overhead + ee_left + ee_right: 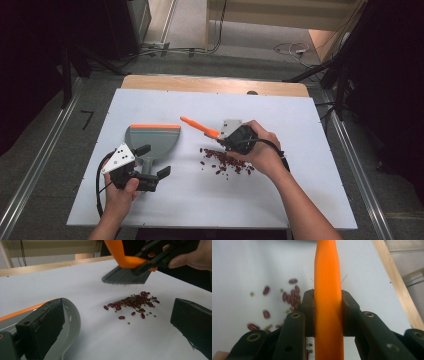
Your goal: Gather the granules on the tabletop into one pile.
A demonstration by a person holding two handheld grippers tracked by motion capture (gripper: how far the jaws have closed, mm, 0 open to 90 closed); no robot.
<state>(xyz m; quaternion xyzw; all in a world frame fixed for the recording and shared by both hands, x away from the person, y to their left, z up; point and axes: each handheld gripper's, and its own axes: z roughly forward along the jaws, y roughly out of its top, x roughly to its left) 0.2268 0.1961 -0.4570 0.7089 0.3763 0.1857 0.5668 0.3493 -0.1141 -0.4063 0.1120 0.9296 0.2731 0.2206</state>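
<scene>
Two tools matter here, and I place both from the pile of beans (227,161) on the white table (310,200). My right gripper (223,134) sits just behind the pile, its jaws clamped tight on the orange handle of the brush (200,127). From the left gripper view I see the grey bristles (126,277) hanging above the beans (135,302), clear of them and of the table. The handle's long axis slants away from the pile, up and toward the dustpan side.

That dustpan (152,139) lies flat, well to the left of the beans, its orange lip on the far edge. My left gripper (152,165) stands over its grey handle with jaws wide apart, gripping nothing. I judge that the sweep must run leftward from the pile toward the pan, so the bristles need to come down on the beans' right side.

No brand, label or writing is readable anywhere.
</scene>
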